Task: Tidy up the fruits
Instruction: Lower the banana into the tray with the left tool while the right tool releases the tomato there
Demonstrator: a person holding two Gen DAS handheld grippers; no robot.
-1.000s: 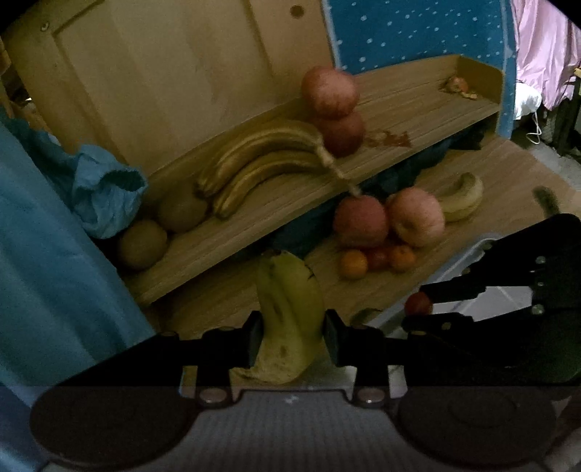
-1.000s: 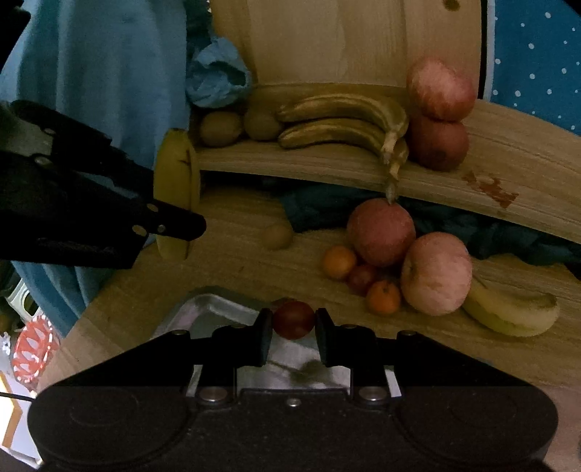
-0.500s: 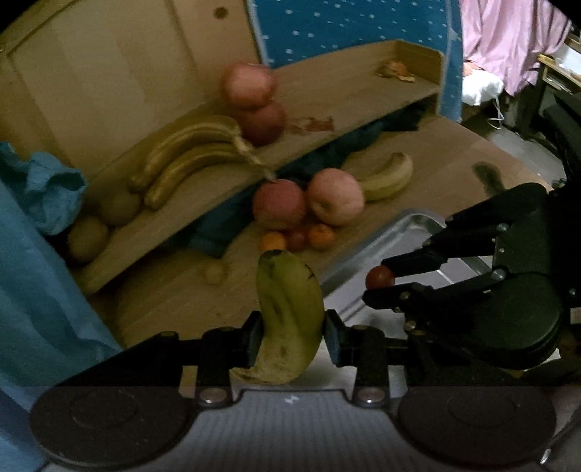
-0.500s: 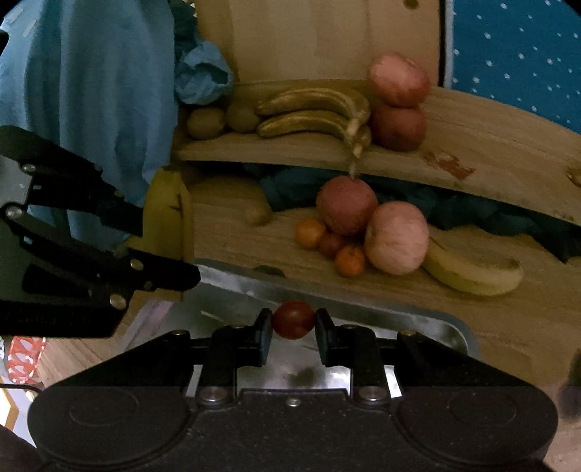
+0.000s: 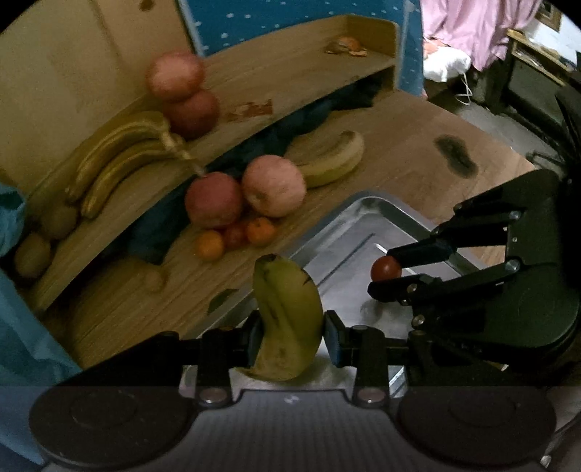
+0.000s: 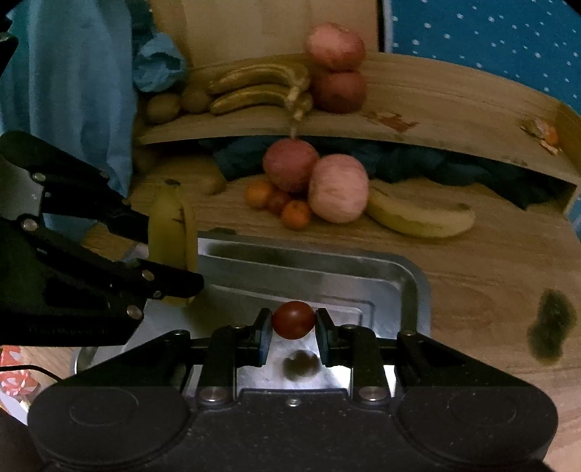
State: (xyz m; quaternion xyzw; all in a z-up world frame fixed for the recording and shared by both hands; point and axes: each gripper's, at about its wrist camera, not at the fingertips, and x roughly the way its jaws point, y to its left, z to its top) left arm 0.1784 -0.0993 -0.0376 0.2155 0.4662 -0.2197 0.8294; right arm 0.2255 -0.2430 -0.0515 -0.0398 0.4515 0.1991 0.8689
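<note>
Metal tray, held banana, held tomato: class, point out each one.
metal tray [image 6: 406,276], right wrist view, far right rim.
banana [image 5: 287,312], left wrist view, middle of peel.
tomato [image 6: 293,319], right wrist view, centre of skin.

a lived-in home room: fruit crowds a wooden shelf [image 6: 435,105], pink fabric [image 5: 472,29] hangs beyond, a blue dotted wall [image 6: 490,36] behind.
</note>
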